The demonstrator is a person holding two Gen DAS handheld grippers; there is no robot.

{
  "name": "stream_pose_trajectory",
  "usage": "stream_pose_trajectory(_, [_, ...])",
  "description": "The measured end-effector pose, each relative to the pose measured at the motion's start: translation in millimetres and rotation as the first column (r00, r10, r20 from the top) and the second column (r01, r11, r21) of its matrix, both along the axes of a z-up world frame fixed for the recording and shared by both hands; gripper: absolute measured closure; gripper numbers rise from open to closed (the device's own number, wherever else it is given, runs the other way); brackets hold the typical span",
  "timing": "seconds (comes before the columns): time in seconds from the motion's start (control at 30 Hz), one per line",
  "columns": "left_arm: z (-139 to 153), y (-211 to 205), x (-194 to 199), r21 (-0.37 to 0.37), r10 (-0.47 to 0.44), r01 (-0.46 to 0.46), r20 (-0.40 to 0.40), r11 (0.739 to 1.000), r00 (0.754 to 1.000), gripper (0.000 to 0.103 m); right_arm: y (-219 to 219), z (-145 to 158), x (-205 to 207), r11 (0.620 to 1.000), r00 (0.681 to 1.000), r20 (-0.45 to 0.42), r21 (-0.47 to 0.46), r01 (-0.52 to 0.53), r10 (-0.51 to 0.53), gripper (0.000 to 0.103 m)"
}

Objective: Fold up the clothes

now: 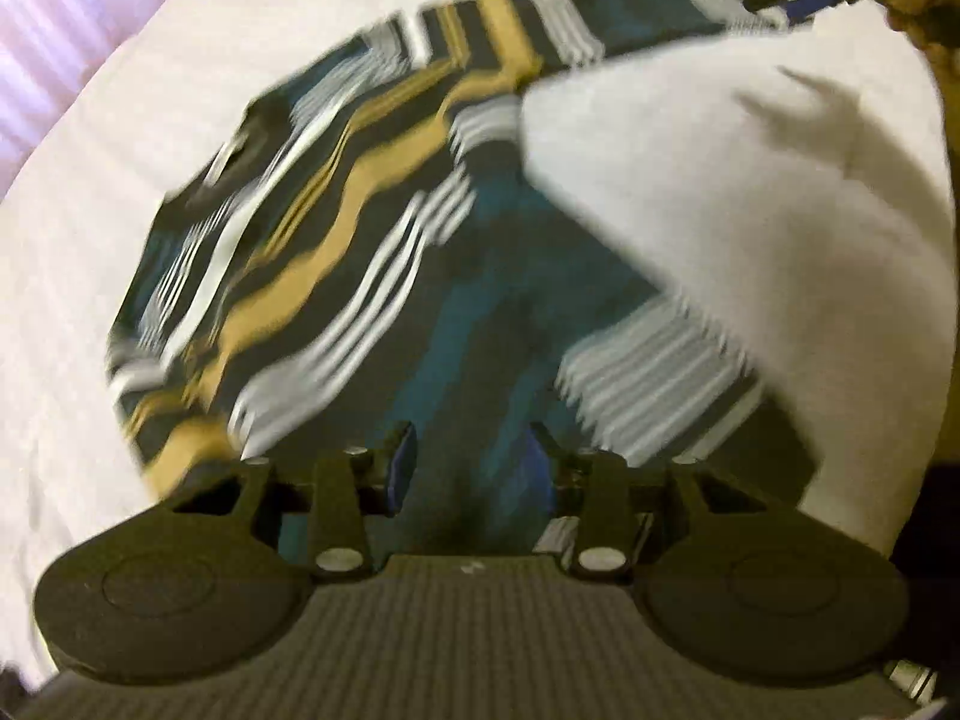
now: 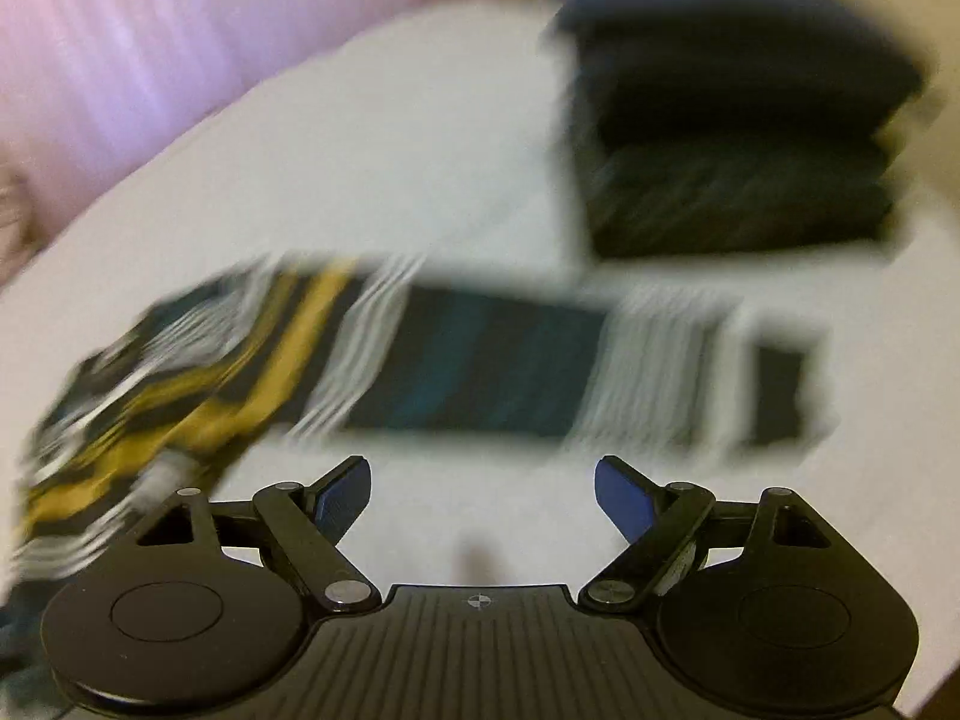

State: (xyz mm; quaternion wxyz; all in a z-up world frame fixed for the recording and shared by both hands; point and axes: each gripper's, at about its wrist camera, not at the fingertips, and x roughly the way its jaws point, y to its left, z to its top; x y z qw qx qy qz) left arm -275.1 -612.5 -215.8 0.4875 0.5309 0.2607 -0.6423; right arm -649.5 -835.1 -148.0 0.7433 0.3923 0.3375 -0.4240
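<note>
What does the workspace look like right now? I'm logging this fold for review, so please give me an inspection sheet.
Surface: white bed sheet, lightly creased.
Job's things: striped garment in teal, mustard, white and black, spread out; a long part runs across the right wrist view. Heavy blur.
Clutter: stack of dark folded clothes on the sheet beyond the garment.
Grippers: left gripper low over the garment, fingers apart; whether it touches the cloth, cannot tell. Right gripper open over bare sheet, holding nothing.
Cables: nothing seen.
Surroundings: pink curtain behind the bed.
</note>
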Motion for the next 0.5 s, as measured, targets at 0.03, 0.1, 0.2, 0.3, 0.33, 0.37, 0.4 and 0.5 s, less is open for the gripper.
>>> stream_pose_trajectory(0.03, [-1.3,10.7,6.6,0.007,0.014,-0.014,0.010,1.000,1.000,0.068,14.4,-10.3,11.3,0.997,0.998,0.032,0.057,-0.048,0.046,0.018])
stream_pose_trajectory(0.1, [-4.4,24.9,16.1,0.010,0.026,-0.026,0.005,1.000,1.000,0.066,45.9,-27.2,36.8,0.974,0.983,0.091,0.148,-0.174,0.162,0.018])
stream_pose_trajectory(0.2, [-9.0,46.2,30.4,0.014,0.044,-0.044,-0.001,0.999,0.999,0.063,101.7,-44.8,79.1,0.903,0.929,0.170,0.232,-0.362,0.329,0.018])
stream_pose_trajectory(0.3, [-13.7,67.5,44.7,0.019,0.062,-0.062,-0.007,0.998,0.998,0.063,150.6,-61.0,114.8,0.852,0.895,0.178,0.275,-0.445,0.410,0.018])
stream_pose_trajectory(0.33, [-15.2,74.7,49.5,0.020,0.068,-0.068,-0.009,0.997,0.998,0.063,163.5,-64.7,124.3,0.846,0.893,0.164,0.284,-0.450,0.420,0.018])
stream_pose_trajectory(0.37, [-16.8,81.8,54.3,0.022,0.074,-0.074,-0.011,0.997,0.997,0.063,174.4,-66.7,132.3,0.842,0.891,0.162,0.290,-0.454,0.424,0.018])
stream_pose_trajectory(0.4, [-18.3,88.9,59.0,0.023,0.080,-0.080,-0.014,0.997,0.997,0.063,183.2,-70.3,140.4,0.841,0.892,0.151,0.298,-0.452,0.426,0.018])
stream_pose_trajectory(0.5, [-22.9,110.2,73.3,0.028,0.098,-0.098,-0.020,0.995,0.995,0.063,199.6,-87.0,158.8,0.846,0.905,0.112,0.324,-0.423,0.410,0.018])
